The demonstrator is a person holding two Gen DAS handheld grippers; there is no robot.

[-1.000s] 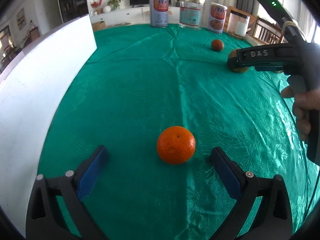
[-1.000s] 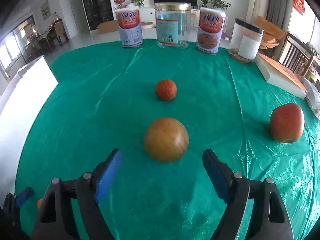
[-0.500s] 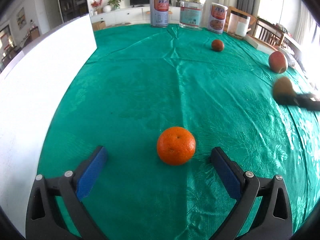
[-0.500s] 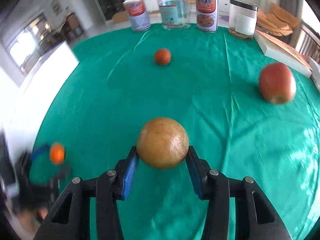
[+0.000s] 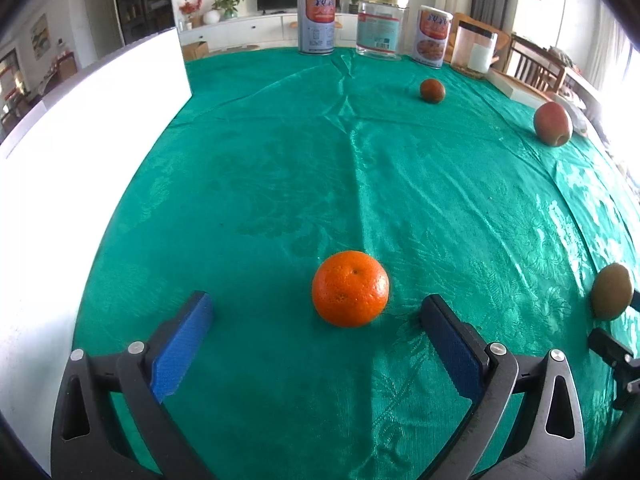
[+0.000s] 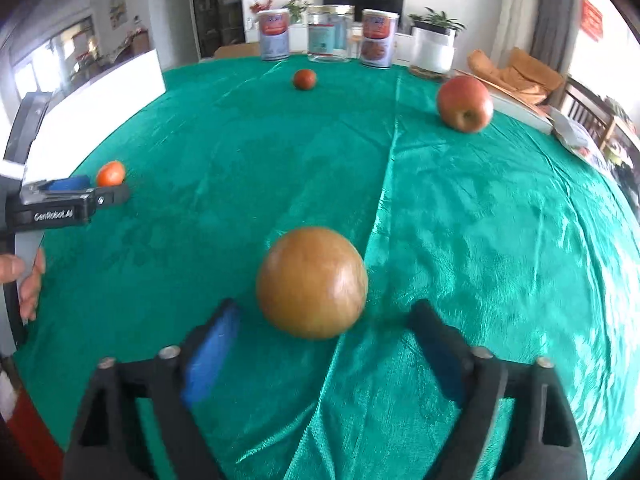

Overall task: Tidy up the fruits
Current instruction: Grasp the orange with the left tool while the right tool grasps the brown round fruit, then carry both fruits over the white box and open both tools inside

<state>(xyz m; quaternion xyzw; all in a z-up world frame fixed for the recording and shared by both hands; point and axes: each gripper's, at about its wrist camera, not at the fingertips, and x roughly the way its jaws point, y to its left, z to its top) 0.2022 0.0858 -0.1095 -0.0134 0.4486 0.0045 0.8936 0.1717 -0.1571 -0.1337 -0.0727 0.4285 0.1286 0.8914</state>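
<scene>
I had both tools spread wide, the left gripper flanking the orange without touching it, the right gripper gaping round the brown fruit resting on the green cloth, presumably lining fruits up together.

Open green cloth mid-frame — edges crowded

Bare green satin tablecloth fills the centre; tall white board walls the left, printed tins and jars line the top.

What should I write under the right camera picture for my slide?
Open right gripper around a brown round fruit on the green tablecloth.
</scene>
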